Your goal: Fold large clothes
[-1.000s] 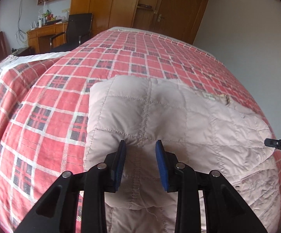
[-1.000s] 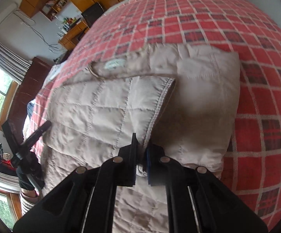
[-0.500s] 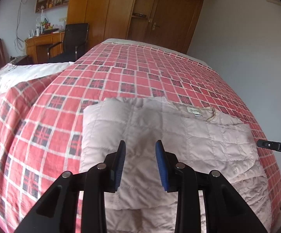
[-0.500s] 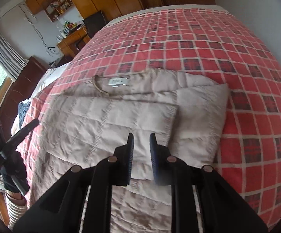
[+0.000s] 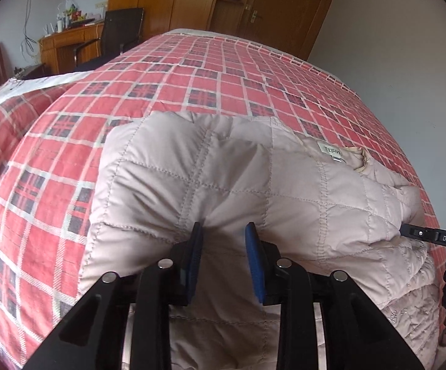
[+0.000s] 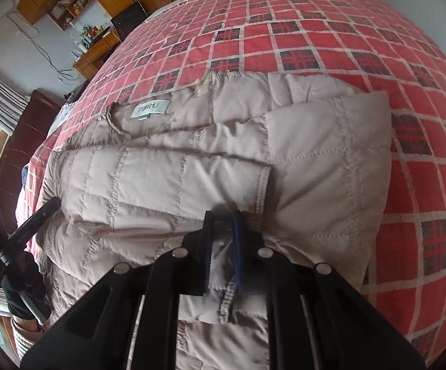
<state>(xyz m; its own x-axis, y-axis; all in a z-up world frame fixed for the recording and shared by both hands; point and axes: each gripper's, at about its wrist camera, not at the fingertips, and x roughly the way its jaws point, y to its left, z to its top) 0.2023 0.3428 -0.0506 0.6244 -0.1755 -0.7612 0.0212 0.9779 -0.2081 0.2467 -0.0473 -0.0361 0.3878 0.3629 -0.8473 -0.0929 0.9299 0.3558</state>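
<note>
My left claw has its two blue pads apart, and they press down on the jacket with a puffed fold of it rising just ahead of them; nothing is held between them. My right claw also has its pads apart, with a narrower gap. A stitched edge of the jacket runs under this gap, but I cannot tell if the pads touch it.

The jacket is pale, quilted in squares, and it lies on the bed, which has a red plaid cover. In the right view, one sleeve is folded across the body, and its cuff ends just in front of my right claw. The label sits at the collar, on the far side of the jacket, toward the left.

Each claw shows at the edge of the other's view: the right one at the right border, the left one at the left border, with a sleeve of the person under it.

Behind the bed stand a wardrobe, a desk and a chair.
</note>
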